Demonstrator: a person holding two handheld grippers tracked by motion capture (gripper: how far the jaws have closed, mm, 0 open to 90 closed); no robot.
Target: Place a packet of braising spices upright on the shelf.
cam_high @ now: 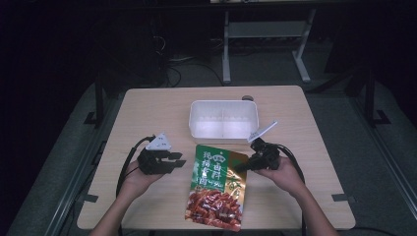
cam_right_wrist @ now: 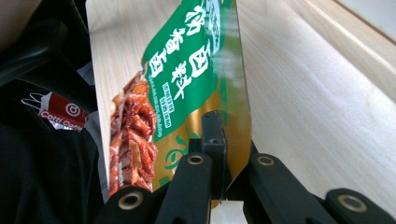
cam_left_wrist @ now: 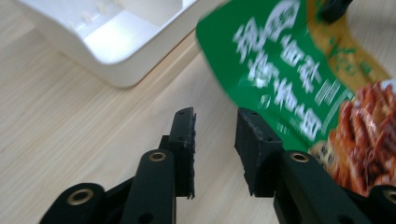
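we have right gripper (cam_high: 250,164) jaws clamped on the pouch (cam_high: 217,187) upper right edge; left gripper (cam_high: 173,161) jaws parted, empty, just beside its left edge. pouch runs lengthwise toward us, white tub (cam_high: 223,119) behind on desk (cam_high: 147,108).

1 food pouch (cam_high: 216,184), 1 white container (cam_high: 223,119), 2 grippers, 1 table (cam_high: 147,108).

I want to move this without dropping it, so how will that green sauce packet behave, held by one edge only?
The green sauce packet looks like thin glossy film, so it will probably sag and bend away from the right gripper, whose jaws pinch its edge. The shiny surface may slip in the pads. It looks flat, so likely light, though that is hard to tell.
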